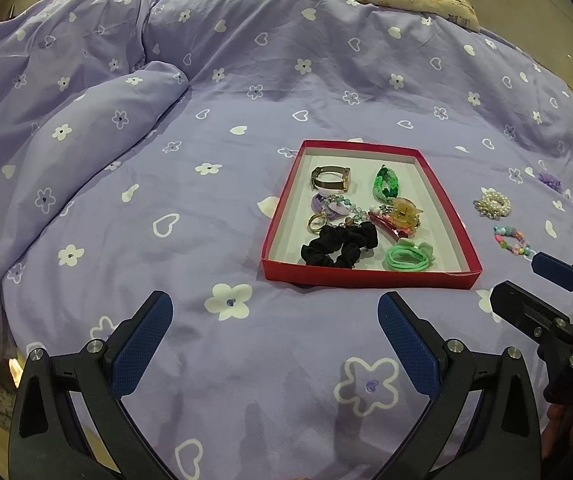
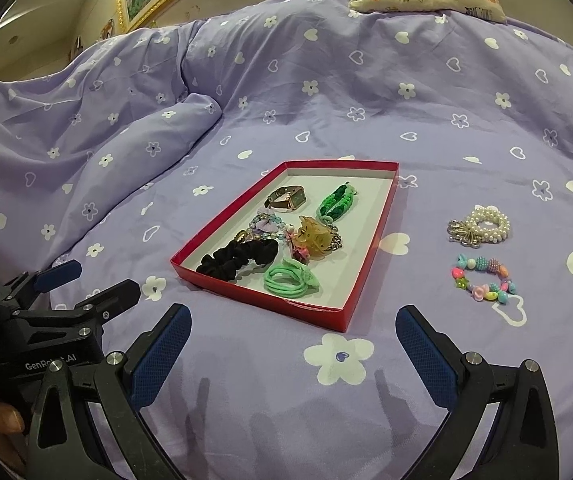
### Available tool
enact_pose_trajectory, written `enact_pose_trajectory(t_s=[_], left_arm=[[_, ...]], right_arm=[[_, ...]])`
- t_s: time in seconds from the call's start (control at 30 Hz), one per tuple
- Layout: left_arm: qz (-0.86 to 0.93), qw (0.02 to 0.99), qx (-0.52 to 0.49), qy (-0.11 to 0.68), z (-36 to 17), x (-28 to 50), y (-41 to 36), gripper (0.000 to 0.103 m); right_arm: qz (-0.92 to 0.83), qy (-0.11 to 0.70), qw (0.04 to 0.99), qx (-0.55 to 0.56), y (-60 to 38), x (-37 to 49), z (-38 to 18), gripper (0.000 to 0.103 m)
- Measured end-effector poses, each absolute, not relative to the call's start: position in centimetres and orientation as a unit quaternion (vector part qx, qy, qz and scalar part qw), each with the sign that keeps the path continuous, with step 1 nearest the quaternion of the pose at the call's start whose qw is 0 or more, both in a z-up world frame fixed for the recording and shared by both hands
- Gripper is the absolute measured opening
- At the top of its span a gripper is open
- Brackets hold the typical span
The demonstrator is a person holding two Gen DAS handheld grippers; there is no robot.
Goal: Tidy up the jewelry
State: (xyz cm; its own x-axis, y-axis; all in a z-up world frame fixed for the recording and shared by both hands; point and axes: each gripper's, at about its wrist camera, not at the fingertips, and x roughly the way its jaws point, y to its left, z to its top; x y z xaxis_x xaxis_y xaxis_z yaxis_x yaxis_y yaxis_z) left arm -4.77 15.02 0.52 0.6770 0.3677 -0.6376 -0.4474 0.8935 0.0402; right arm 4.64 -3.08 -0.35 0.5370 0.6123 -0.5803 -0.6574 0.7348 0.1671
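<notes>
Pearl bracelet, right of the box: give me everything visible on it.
The pearl bracelet is several strands of white, glossy beads bunched into a ring, with a silvery metal fan-shaped ornament on its near-left side. It lies flat on the purple bedsheet, outside the red box and apart from it. The colourful bead bracelet lies just nearer the camera, not touching. Neither gripper touches it.

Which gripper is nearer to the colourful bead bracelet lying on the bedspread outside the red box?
Right. The right gripper hovers open just short of the colourful bead bracelet, which lies ahead to its right. The left gripper, also open, sits farther left, with the red box ahead.
</notes>
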Motion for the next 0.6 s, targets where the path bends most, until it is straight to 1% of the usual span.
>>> enact_pose_trajectory(t_s=[0.6], left_arm=[[0.223,0.917,-0.059,0.325,1.22,-5.15,14.89,0.103]], right_arm=[[0.365,0.302,0.88,-0.038,-3.21,3.91,0.48,0.103]])
